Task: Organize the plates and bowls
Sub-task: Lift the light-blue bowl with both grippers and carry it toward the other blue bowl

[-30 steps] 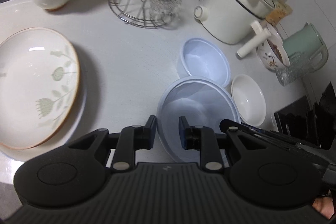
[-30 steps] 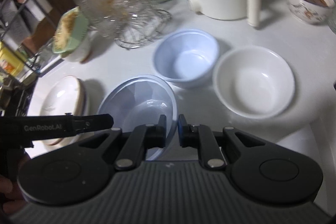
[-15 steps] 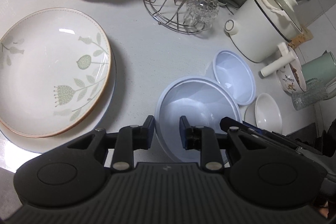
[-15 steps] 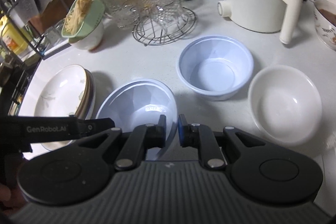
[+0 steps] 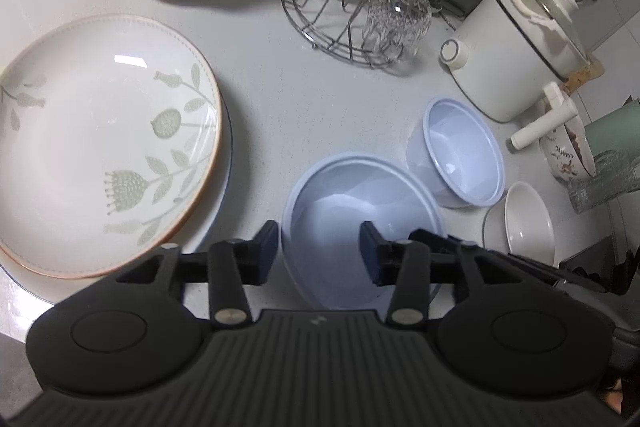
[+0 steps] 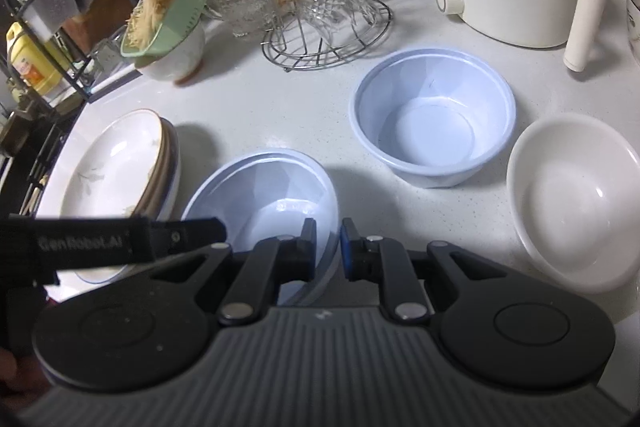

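Because the wide pale-blue plastic bowl (image 5: 362,227) now sits mouth-up on the white desk (image 5: 304,115), just beside the stacked floral ceramic plates (image 5: 104,143), the left claw (image 5: 319,249) is spreading, its fingers straddling the near rim without pressing it. The right claw (image 6: 327,247) pinches the opposite rim, probably steadying the bowl. Being round, the bowl has no long axis; its opening faces straight up. A smaller pale-blue bowl (image 6: 434,117) and a white bowl (image 6: 572,199) stand nearby, likely for nesting.
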`<state>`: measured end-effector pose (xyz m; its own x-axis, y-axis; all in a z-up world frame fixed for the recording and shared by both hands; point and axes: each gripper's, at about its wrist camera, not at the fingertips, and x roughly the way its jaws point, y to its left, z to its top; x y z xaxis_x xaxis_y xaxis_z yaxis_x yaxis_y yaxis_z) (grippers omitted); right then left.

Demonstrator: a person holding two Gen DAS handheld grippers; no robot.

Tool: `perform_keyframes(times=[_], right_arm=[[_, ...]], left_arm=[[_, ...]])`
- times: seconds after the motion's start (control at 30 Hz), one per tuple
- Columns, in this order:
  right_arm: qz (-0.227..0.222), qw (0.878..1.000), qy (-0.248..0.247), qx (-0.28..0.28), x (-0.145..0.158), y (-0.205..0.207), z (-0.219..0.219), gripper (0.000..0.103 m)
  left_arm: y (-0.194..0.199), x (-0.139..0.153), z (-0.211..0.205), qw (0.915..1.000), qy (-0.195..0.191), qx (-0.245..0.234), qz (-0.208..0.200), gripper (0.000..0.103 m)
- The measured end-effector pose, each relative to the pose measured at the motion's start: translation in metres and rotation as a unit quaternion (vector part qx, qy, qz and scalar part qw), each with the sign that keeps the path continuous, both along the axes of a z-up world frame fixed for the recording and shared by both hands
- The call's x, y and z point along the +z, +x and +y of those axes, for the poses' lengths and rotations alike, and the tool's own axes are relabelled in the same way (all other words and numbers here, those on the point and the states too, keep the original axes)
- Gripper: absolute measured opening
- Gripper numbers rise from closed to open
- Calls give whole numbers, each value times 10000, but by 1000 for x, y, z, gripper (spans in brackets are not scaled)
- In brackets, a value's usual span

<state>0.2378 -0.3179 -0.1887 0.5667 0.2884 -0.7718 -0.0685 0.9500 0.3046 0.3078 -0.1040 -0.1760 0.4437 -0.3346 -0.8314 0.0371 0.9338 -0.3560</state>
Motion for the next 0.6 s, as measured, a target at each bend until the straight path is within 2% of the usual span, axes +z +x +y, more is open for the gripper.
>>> perform_keyframes(times=[0.07, 0.13, 0.2, 0.37, 0.6], right_arm=[[58, 10000, 32, -26, 1, 1, 0, 19], [35, 9999, -44, -118, 7, -1, 0, 33], [-92, 9998, -104, -140, 16, -5, 1, 41], [-136, 9996, -88, -225, 43, -10, -1, 39], [-416, 9985, -3, -370, 90, -29, -2, 39]], left_arm=[[0, 8, 0, 9999, 91, -40, -111, 59], [0, 19, 1, 9997, 160, -19, -185, 60], [-1, 31, 4, 9996, 224, -16, -192, 60], [-7, 67, 10, 9989, 311, -89, -345, 60], [-27, 116, 16, 9964, 418, -255, -697, 60]])
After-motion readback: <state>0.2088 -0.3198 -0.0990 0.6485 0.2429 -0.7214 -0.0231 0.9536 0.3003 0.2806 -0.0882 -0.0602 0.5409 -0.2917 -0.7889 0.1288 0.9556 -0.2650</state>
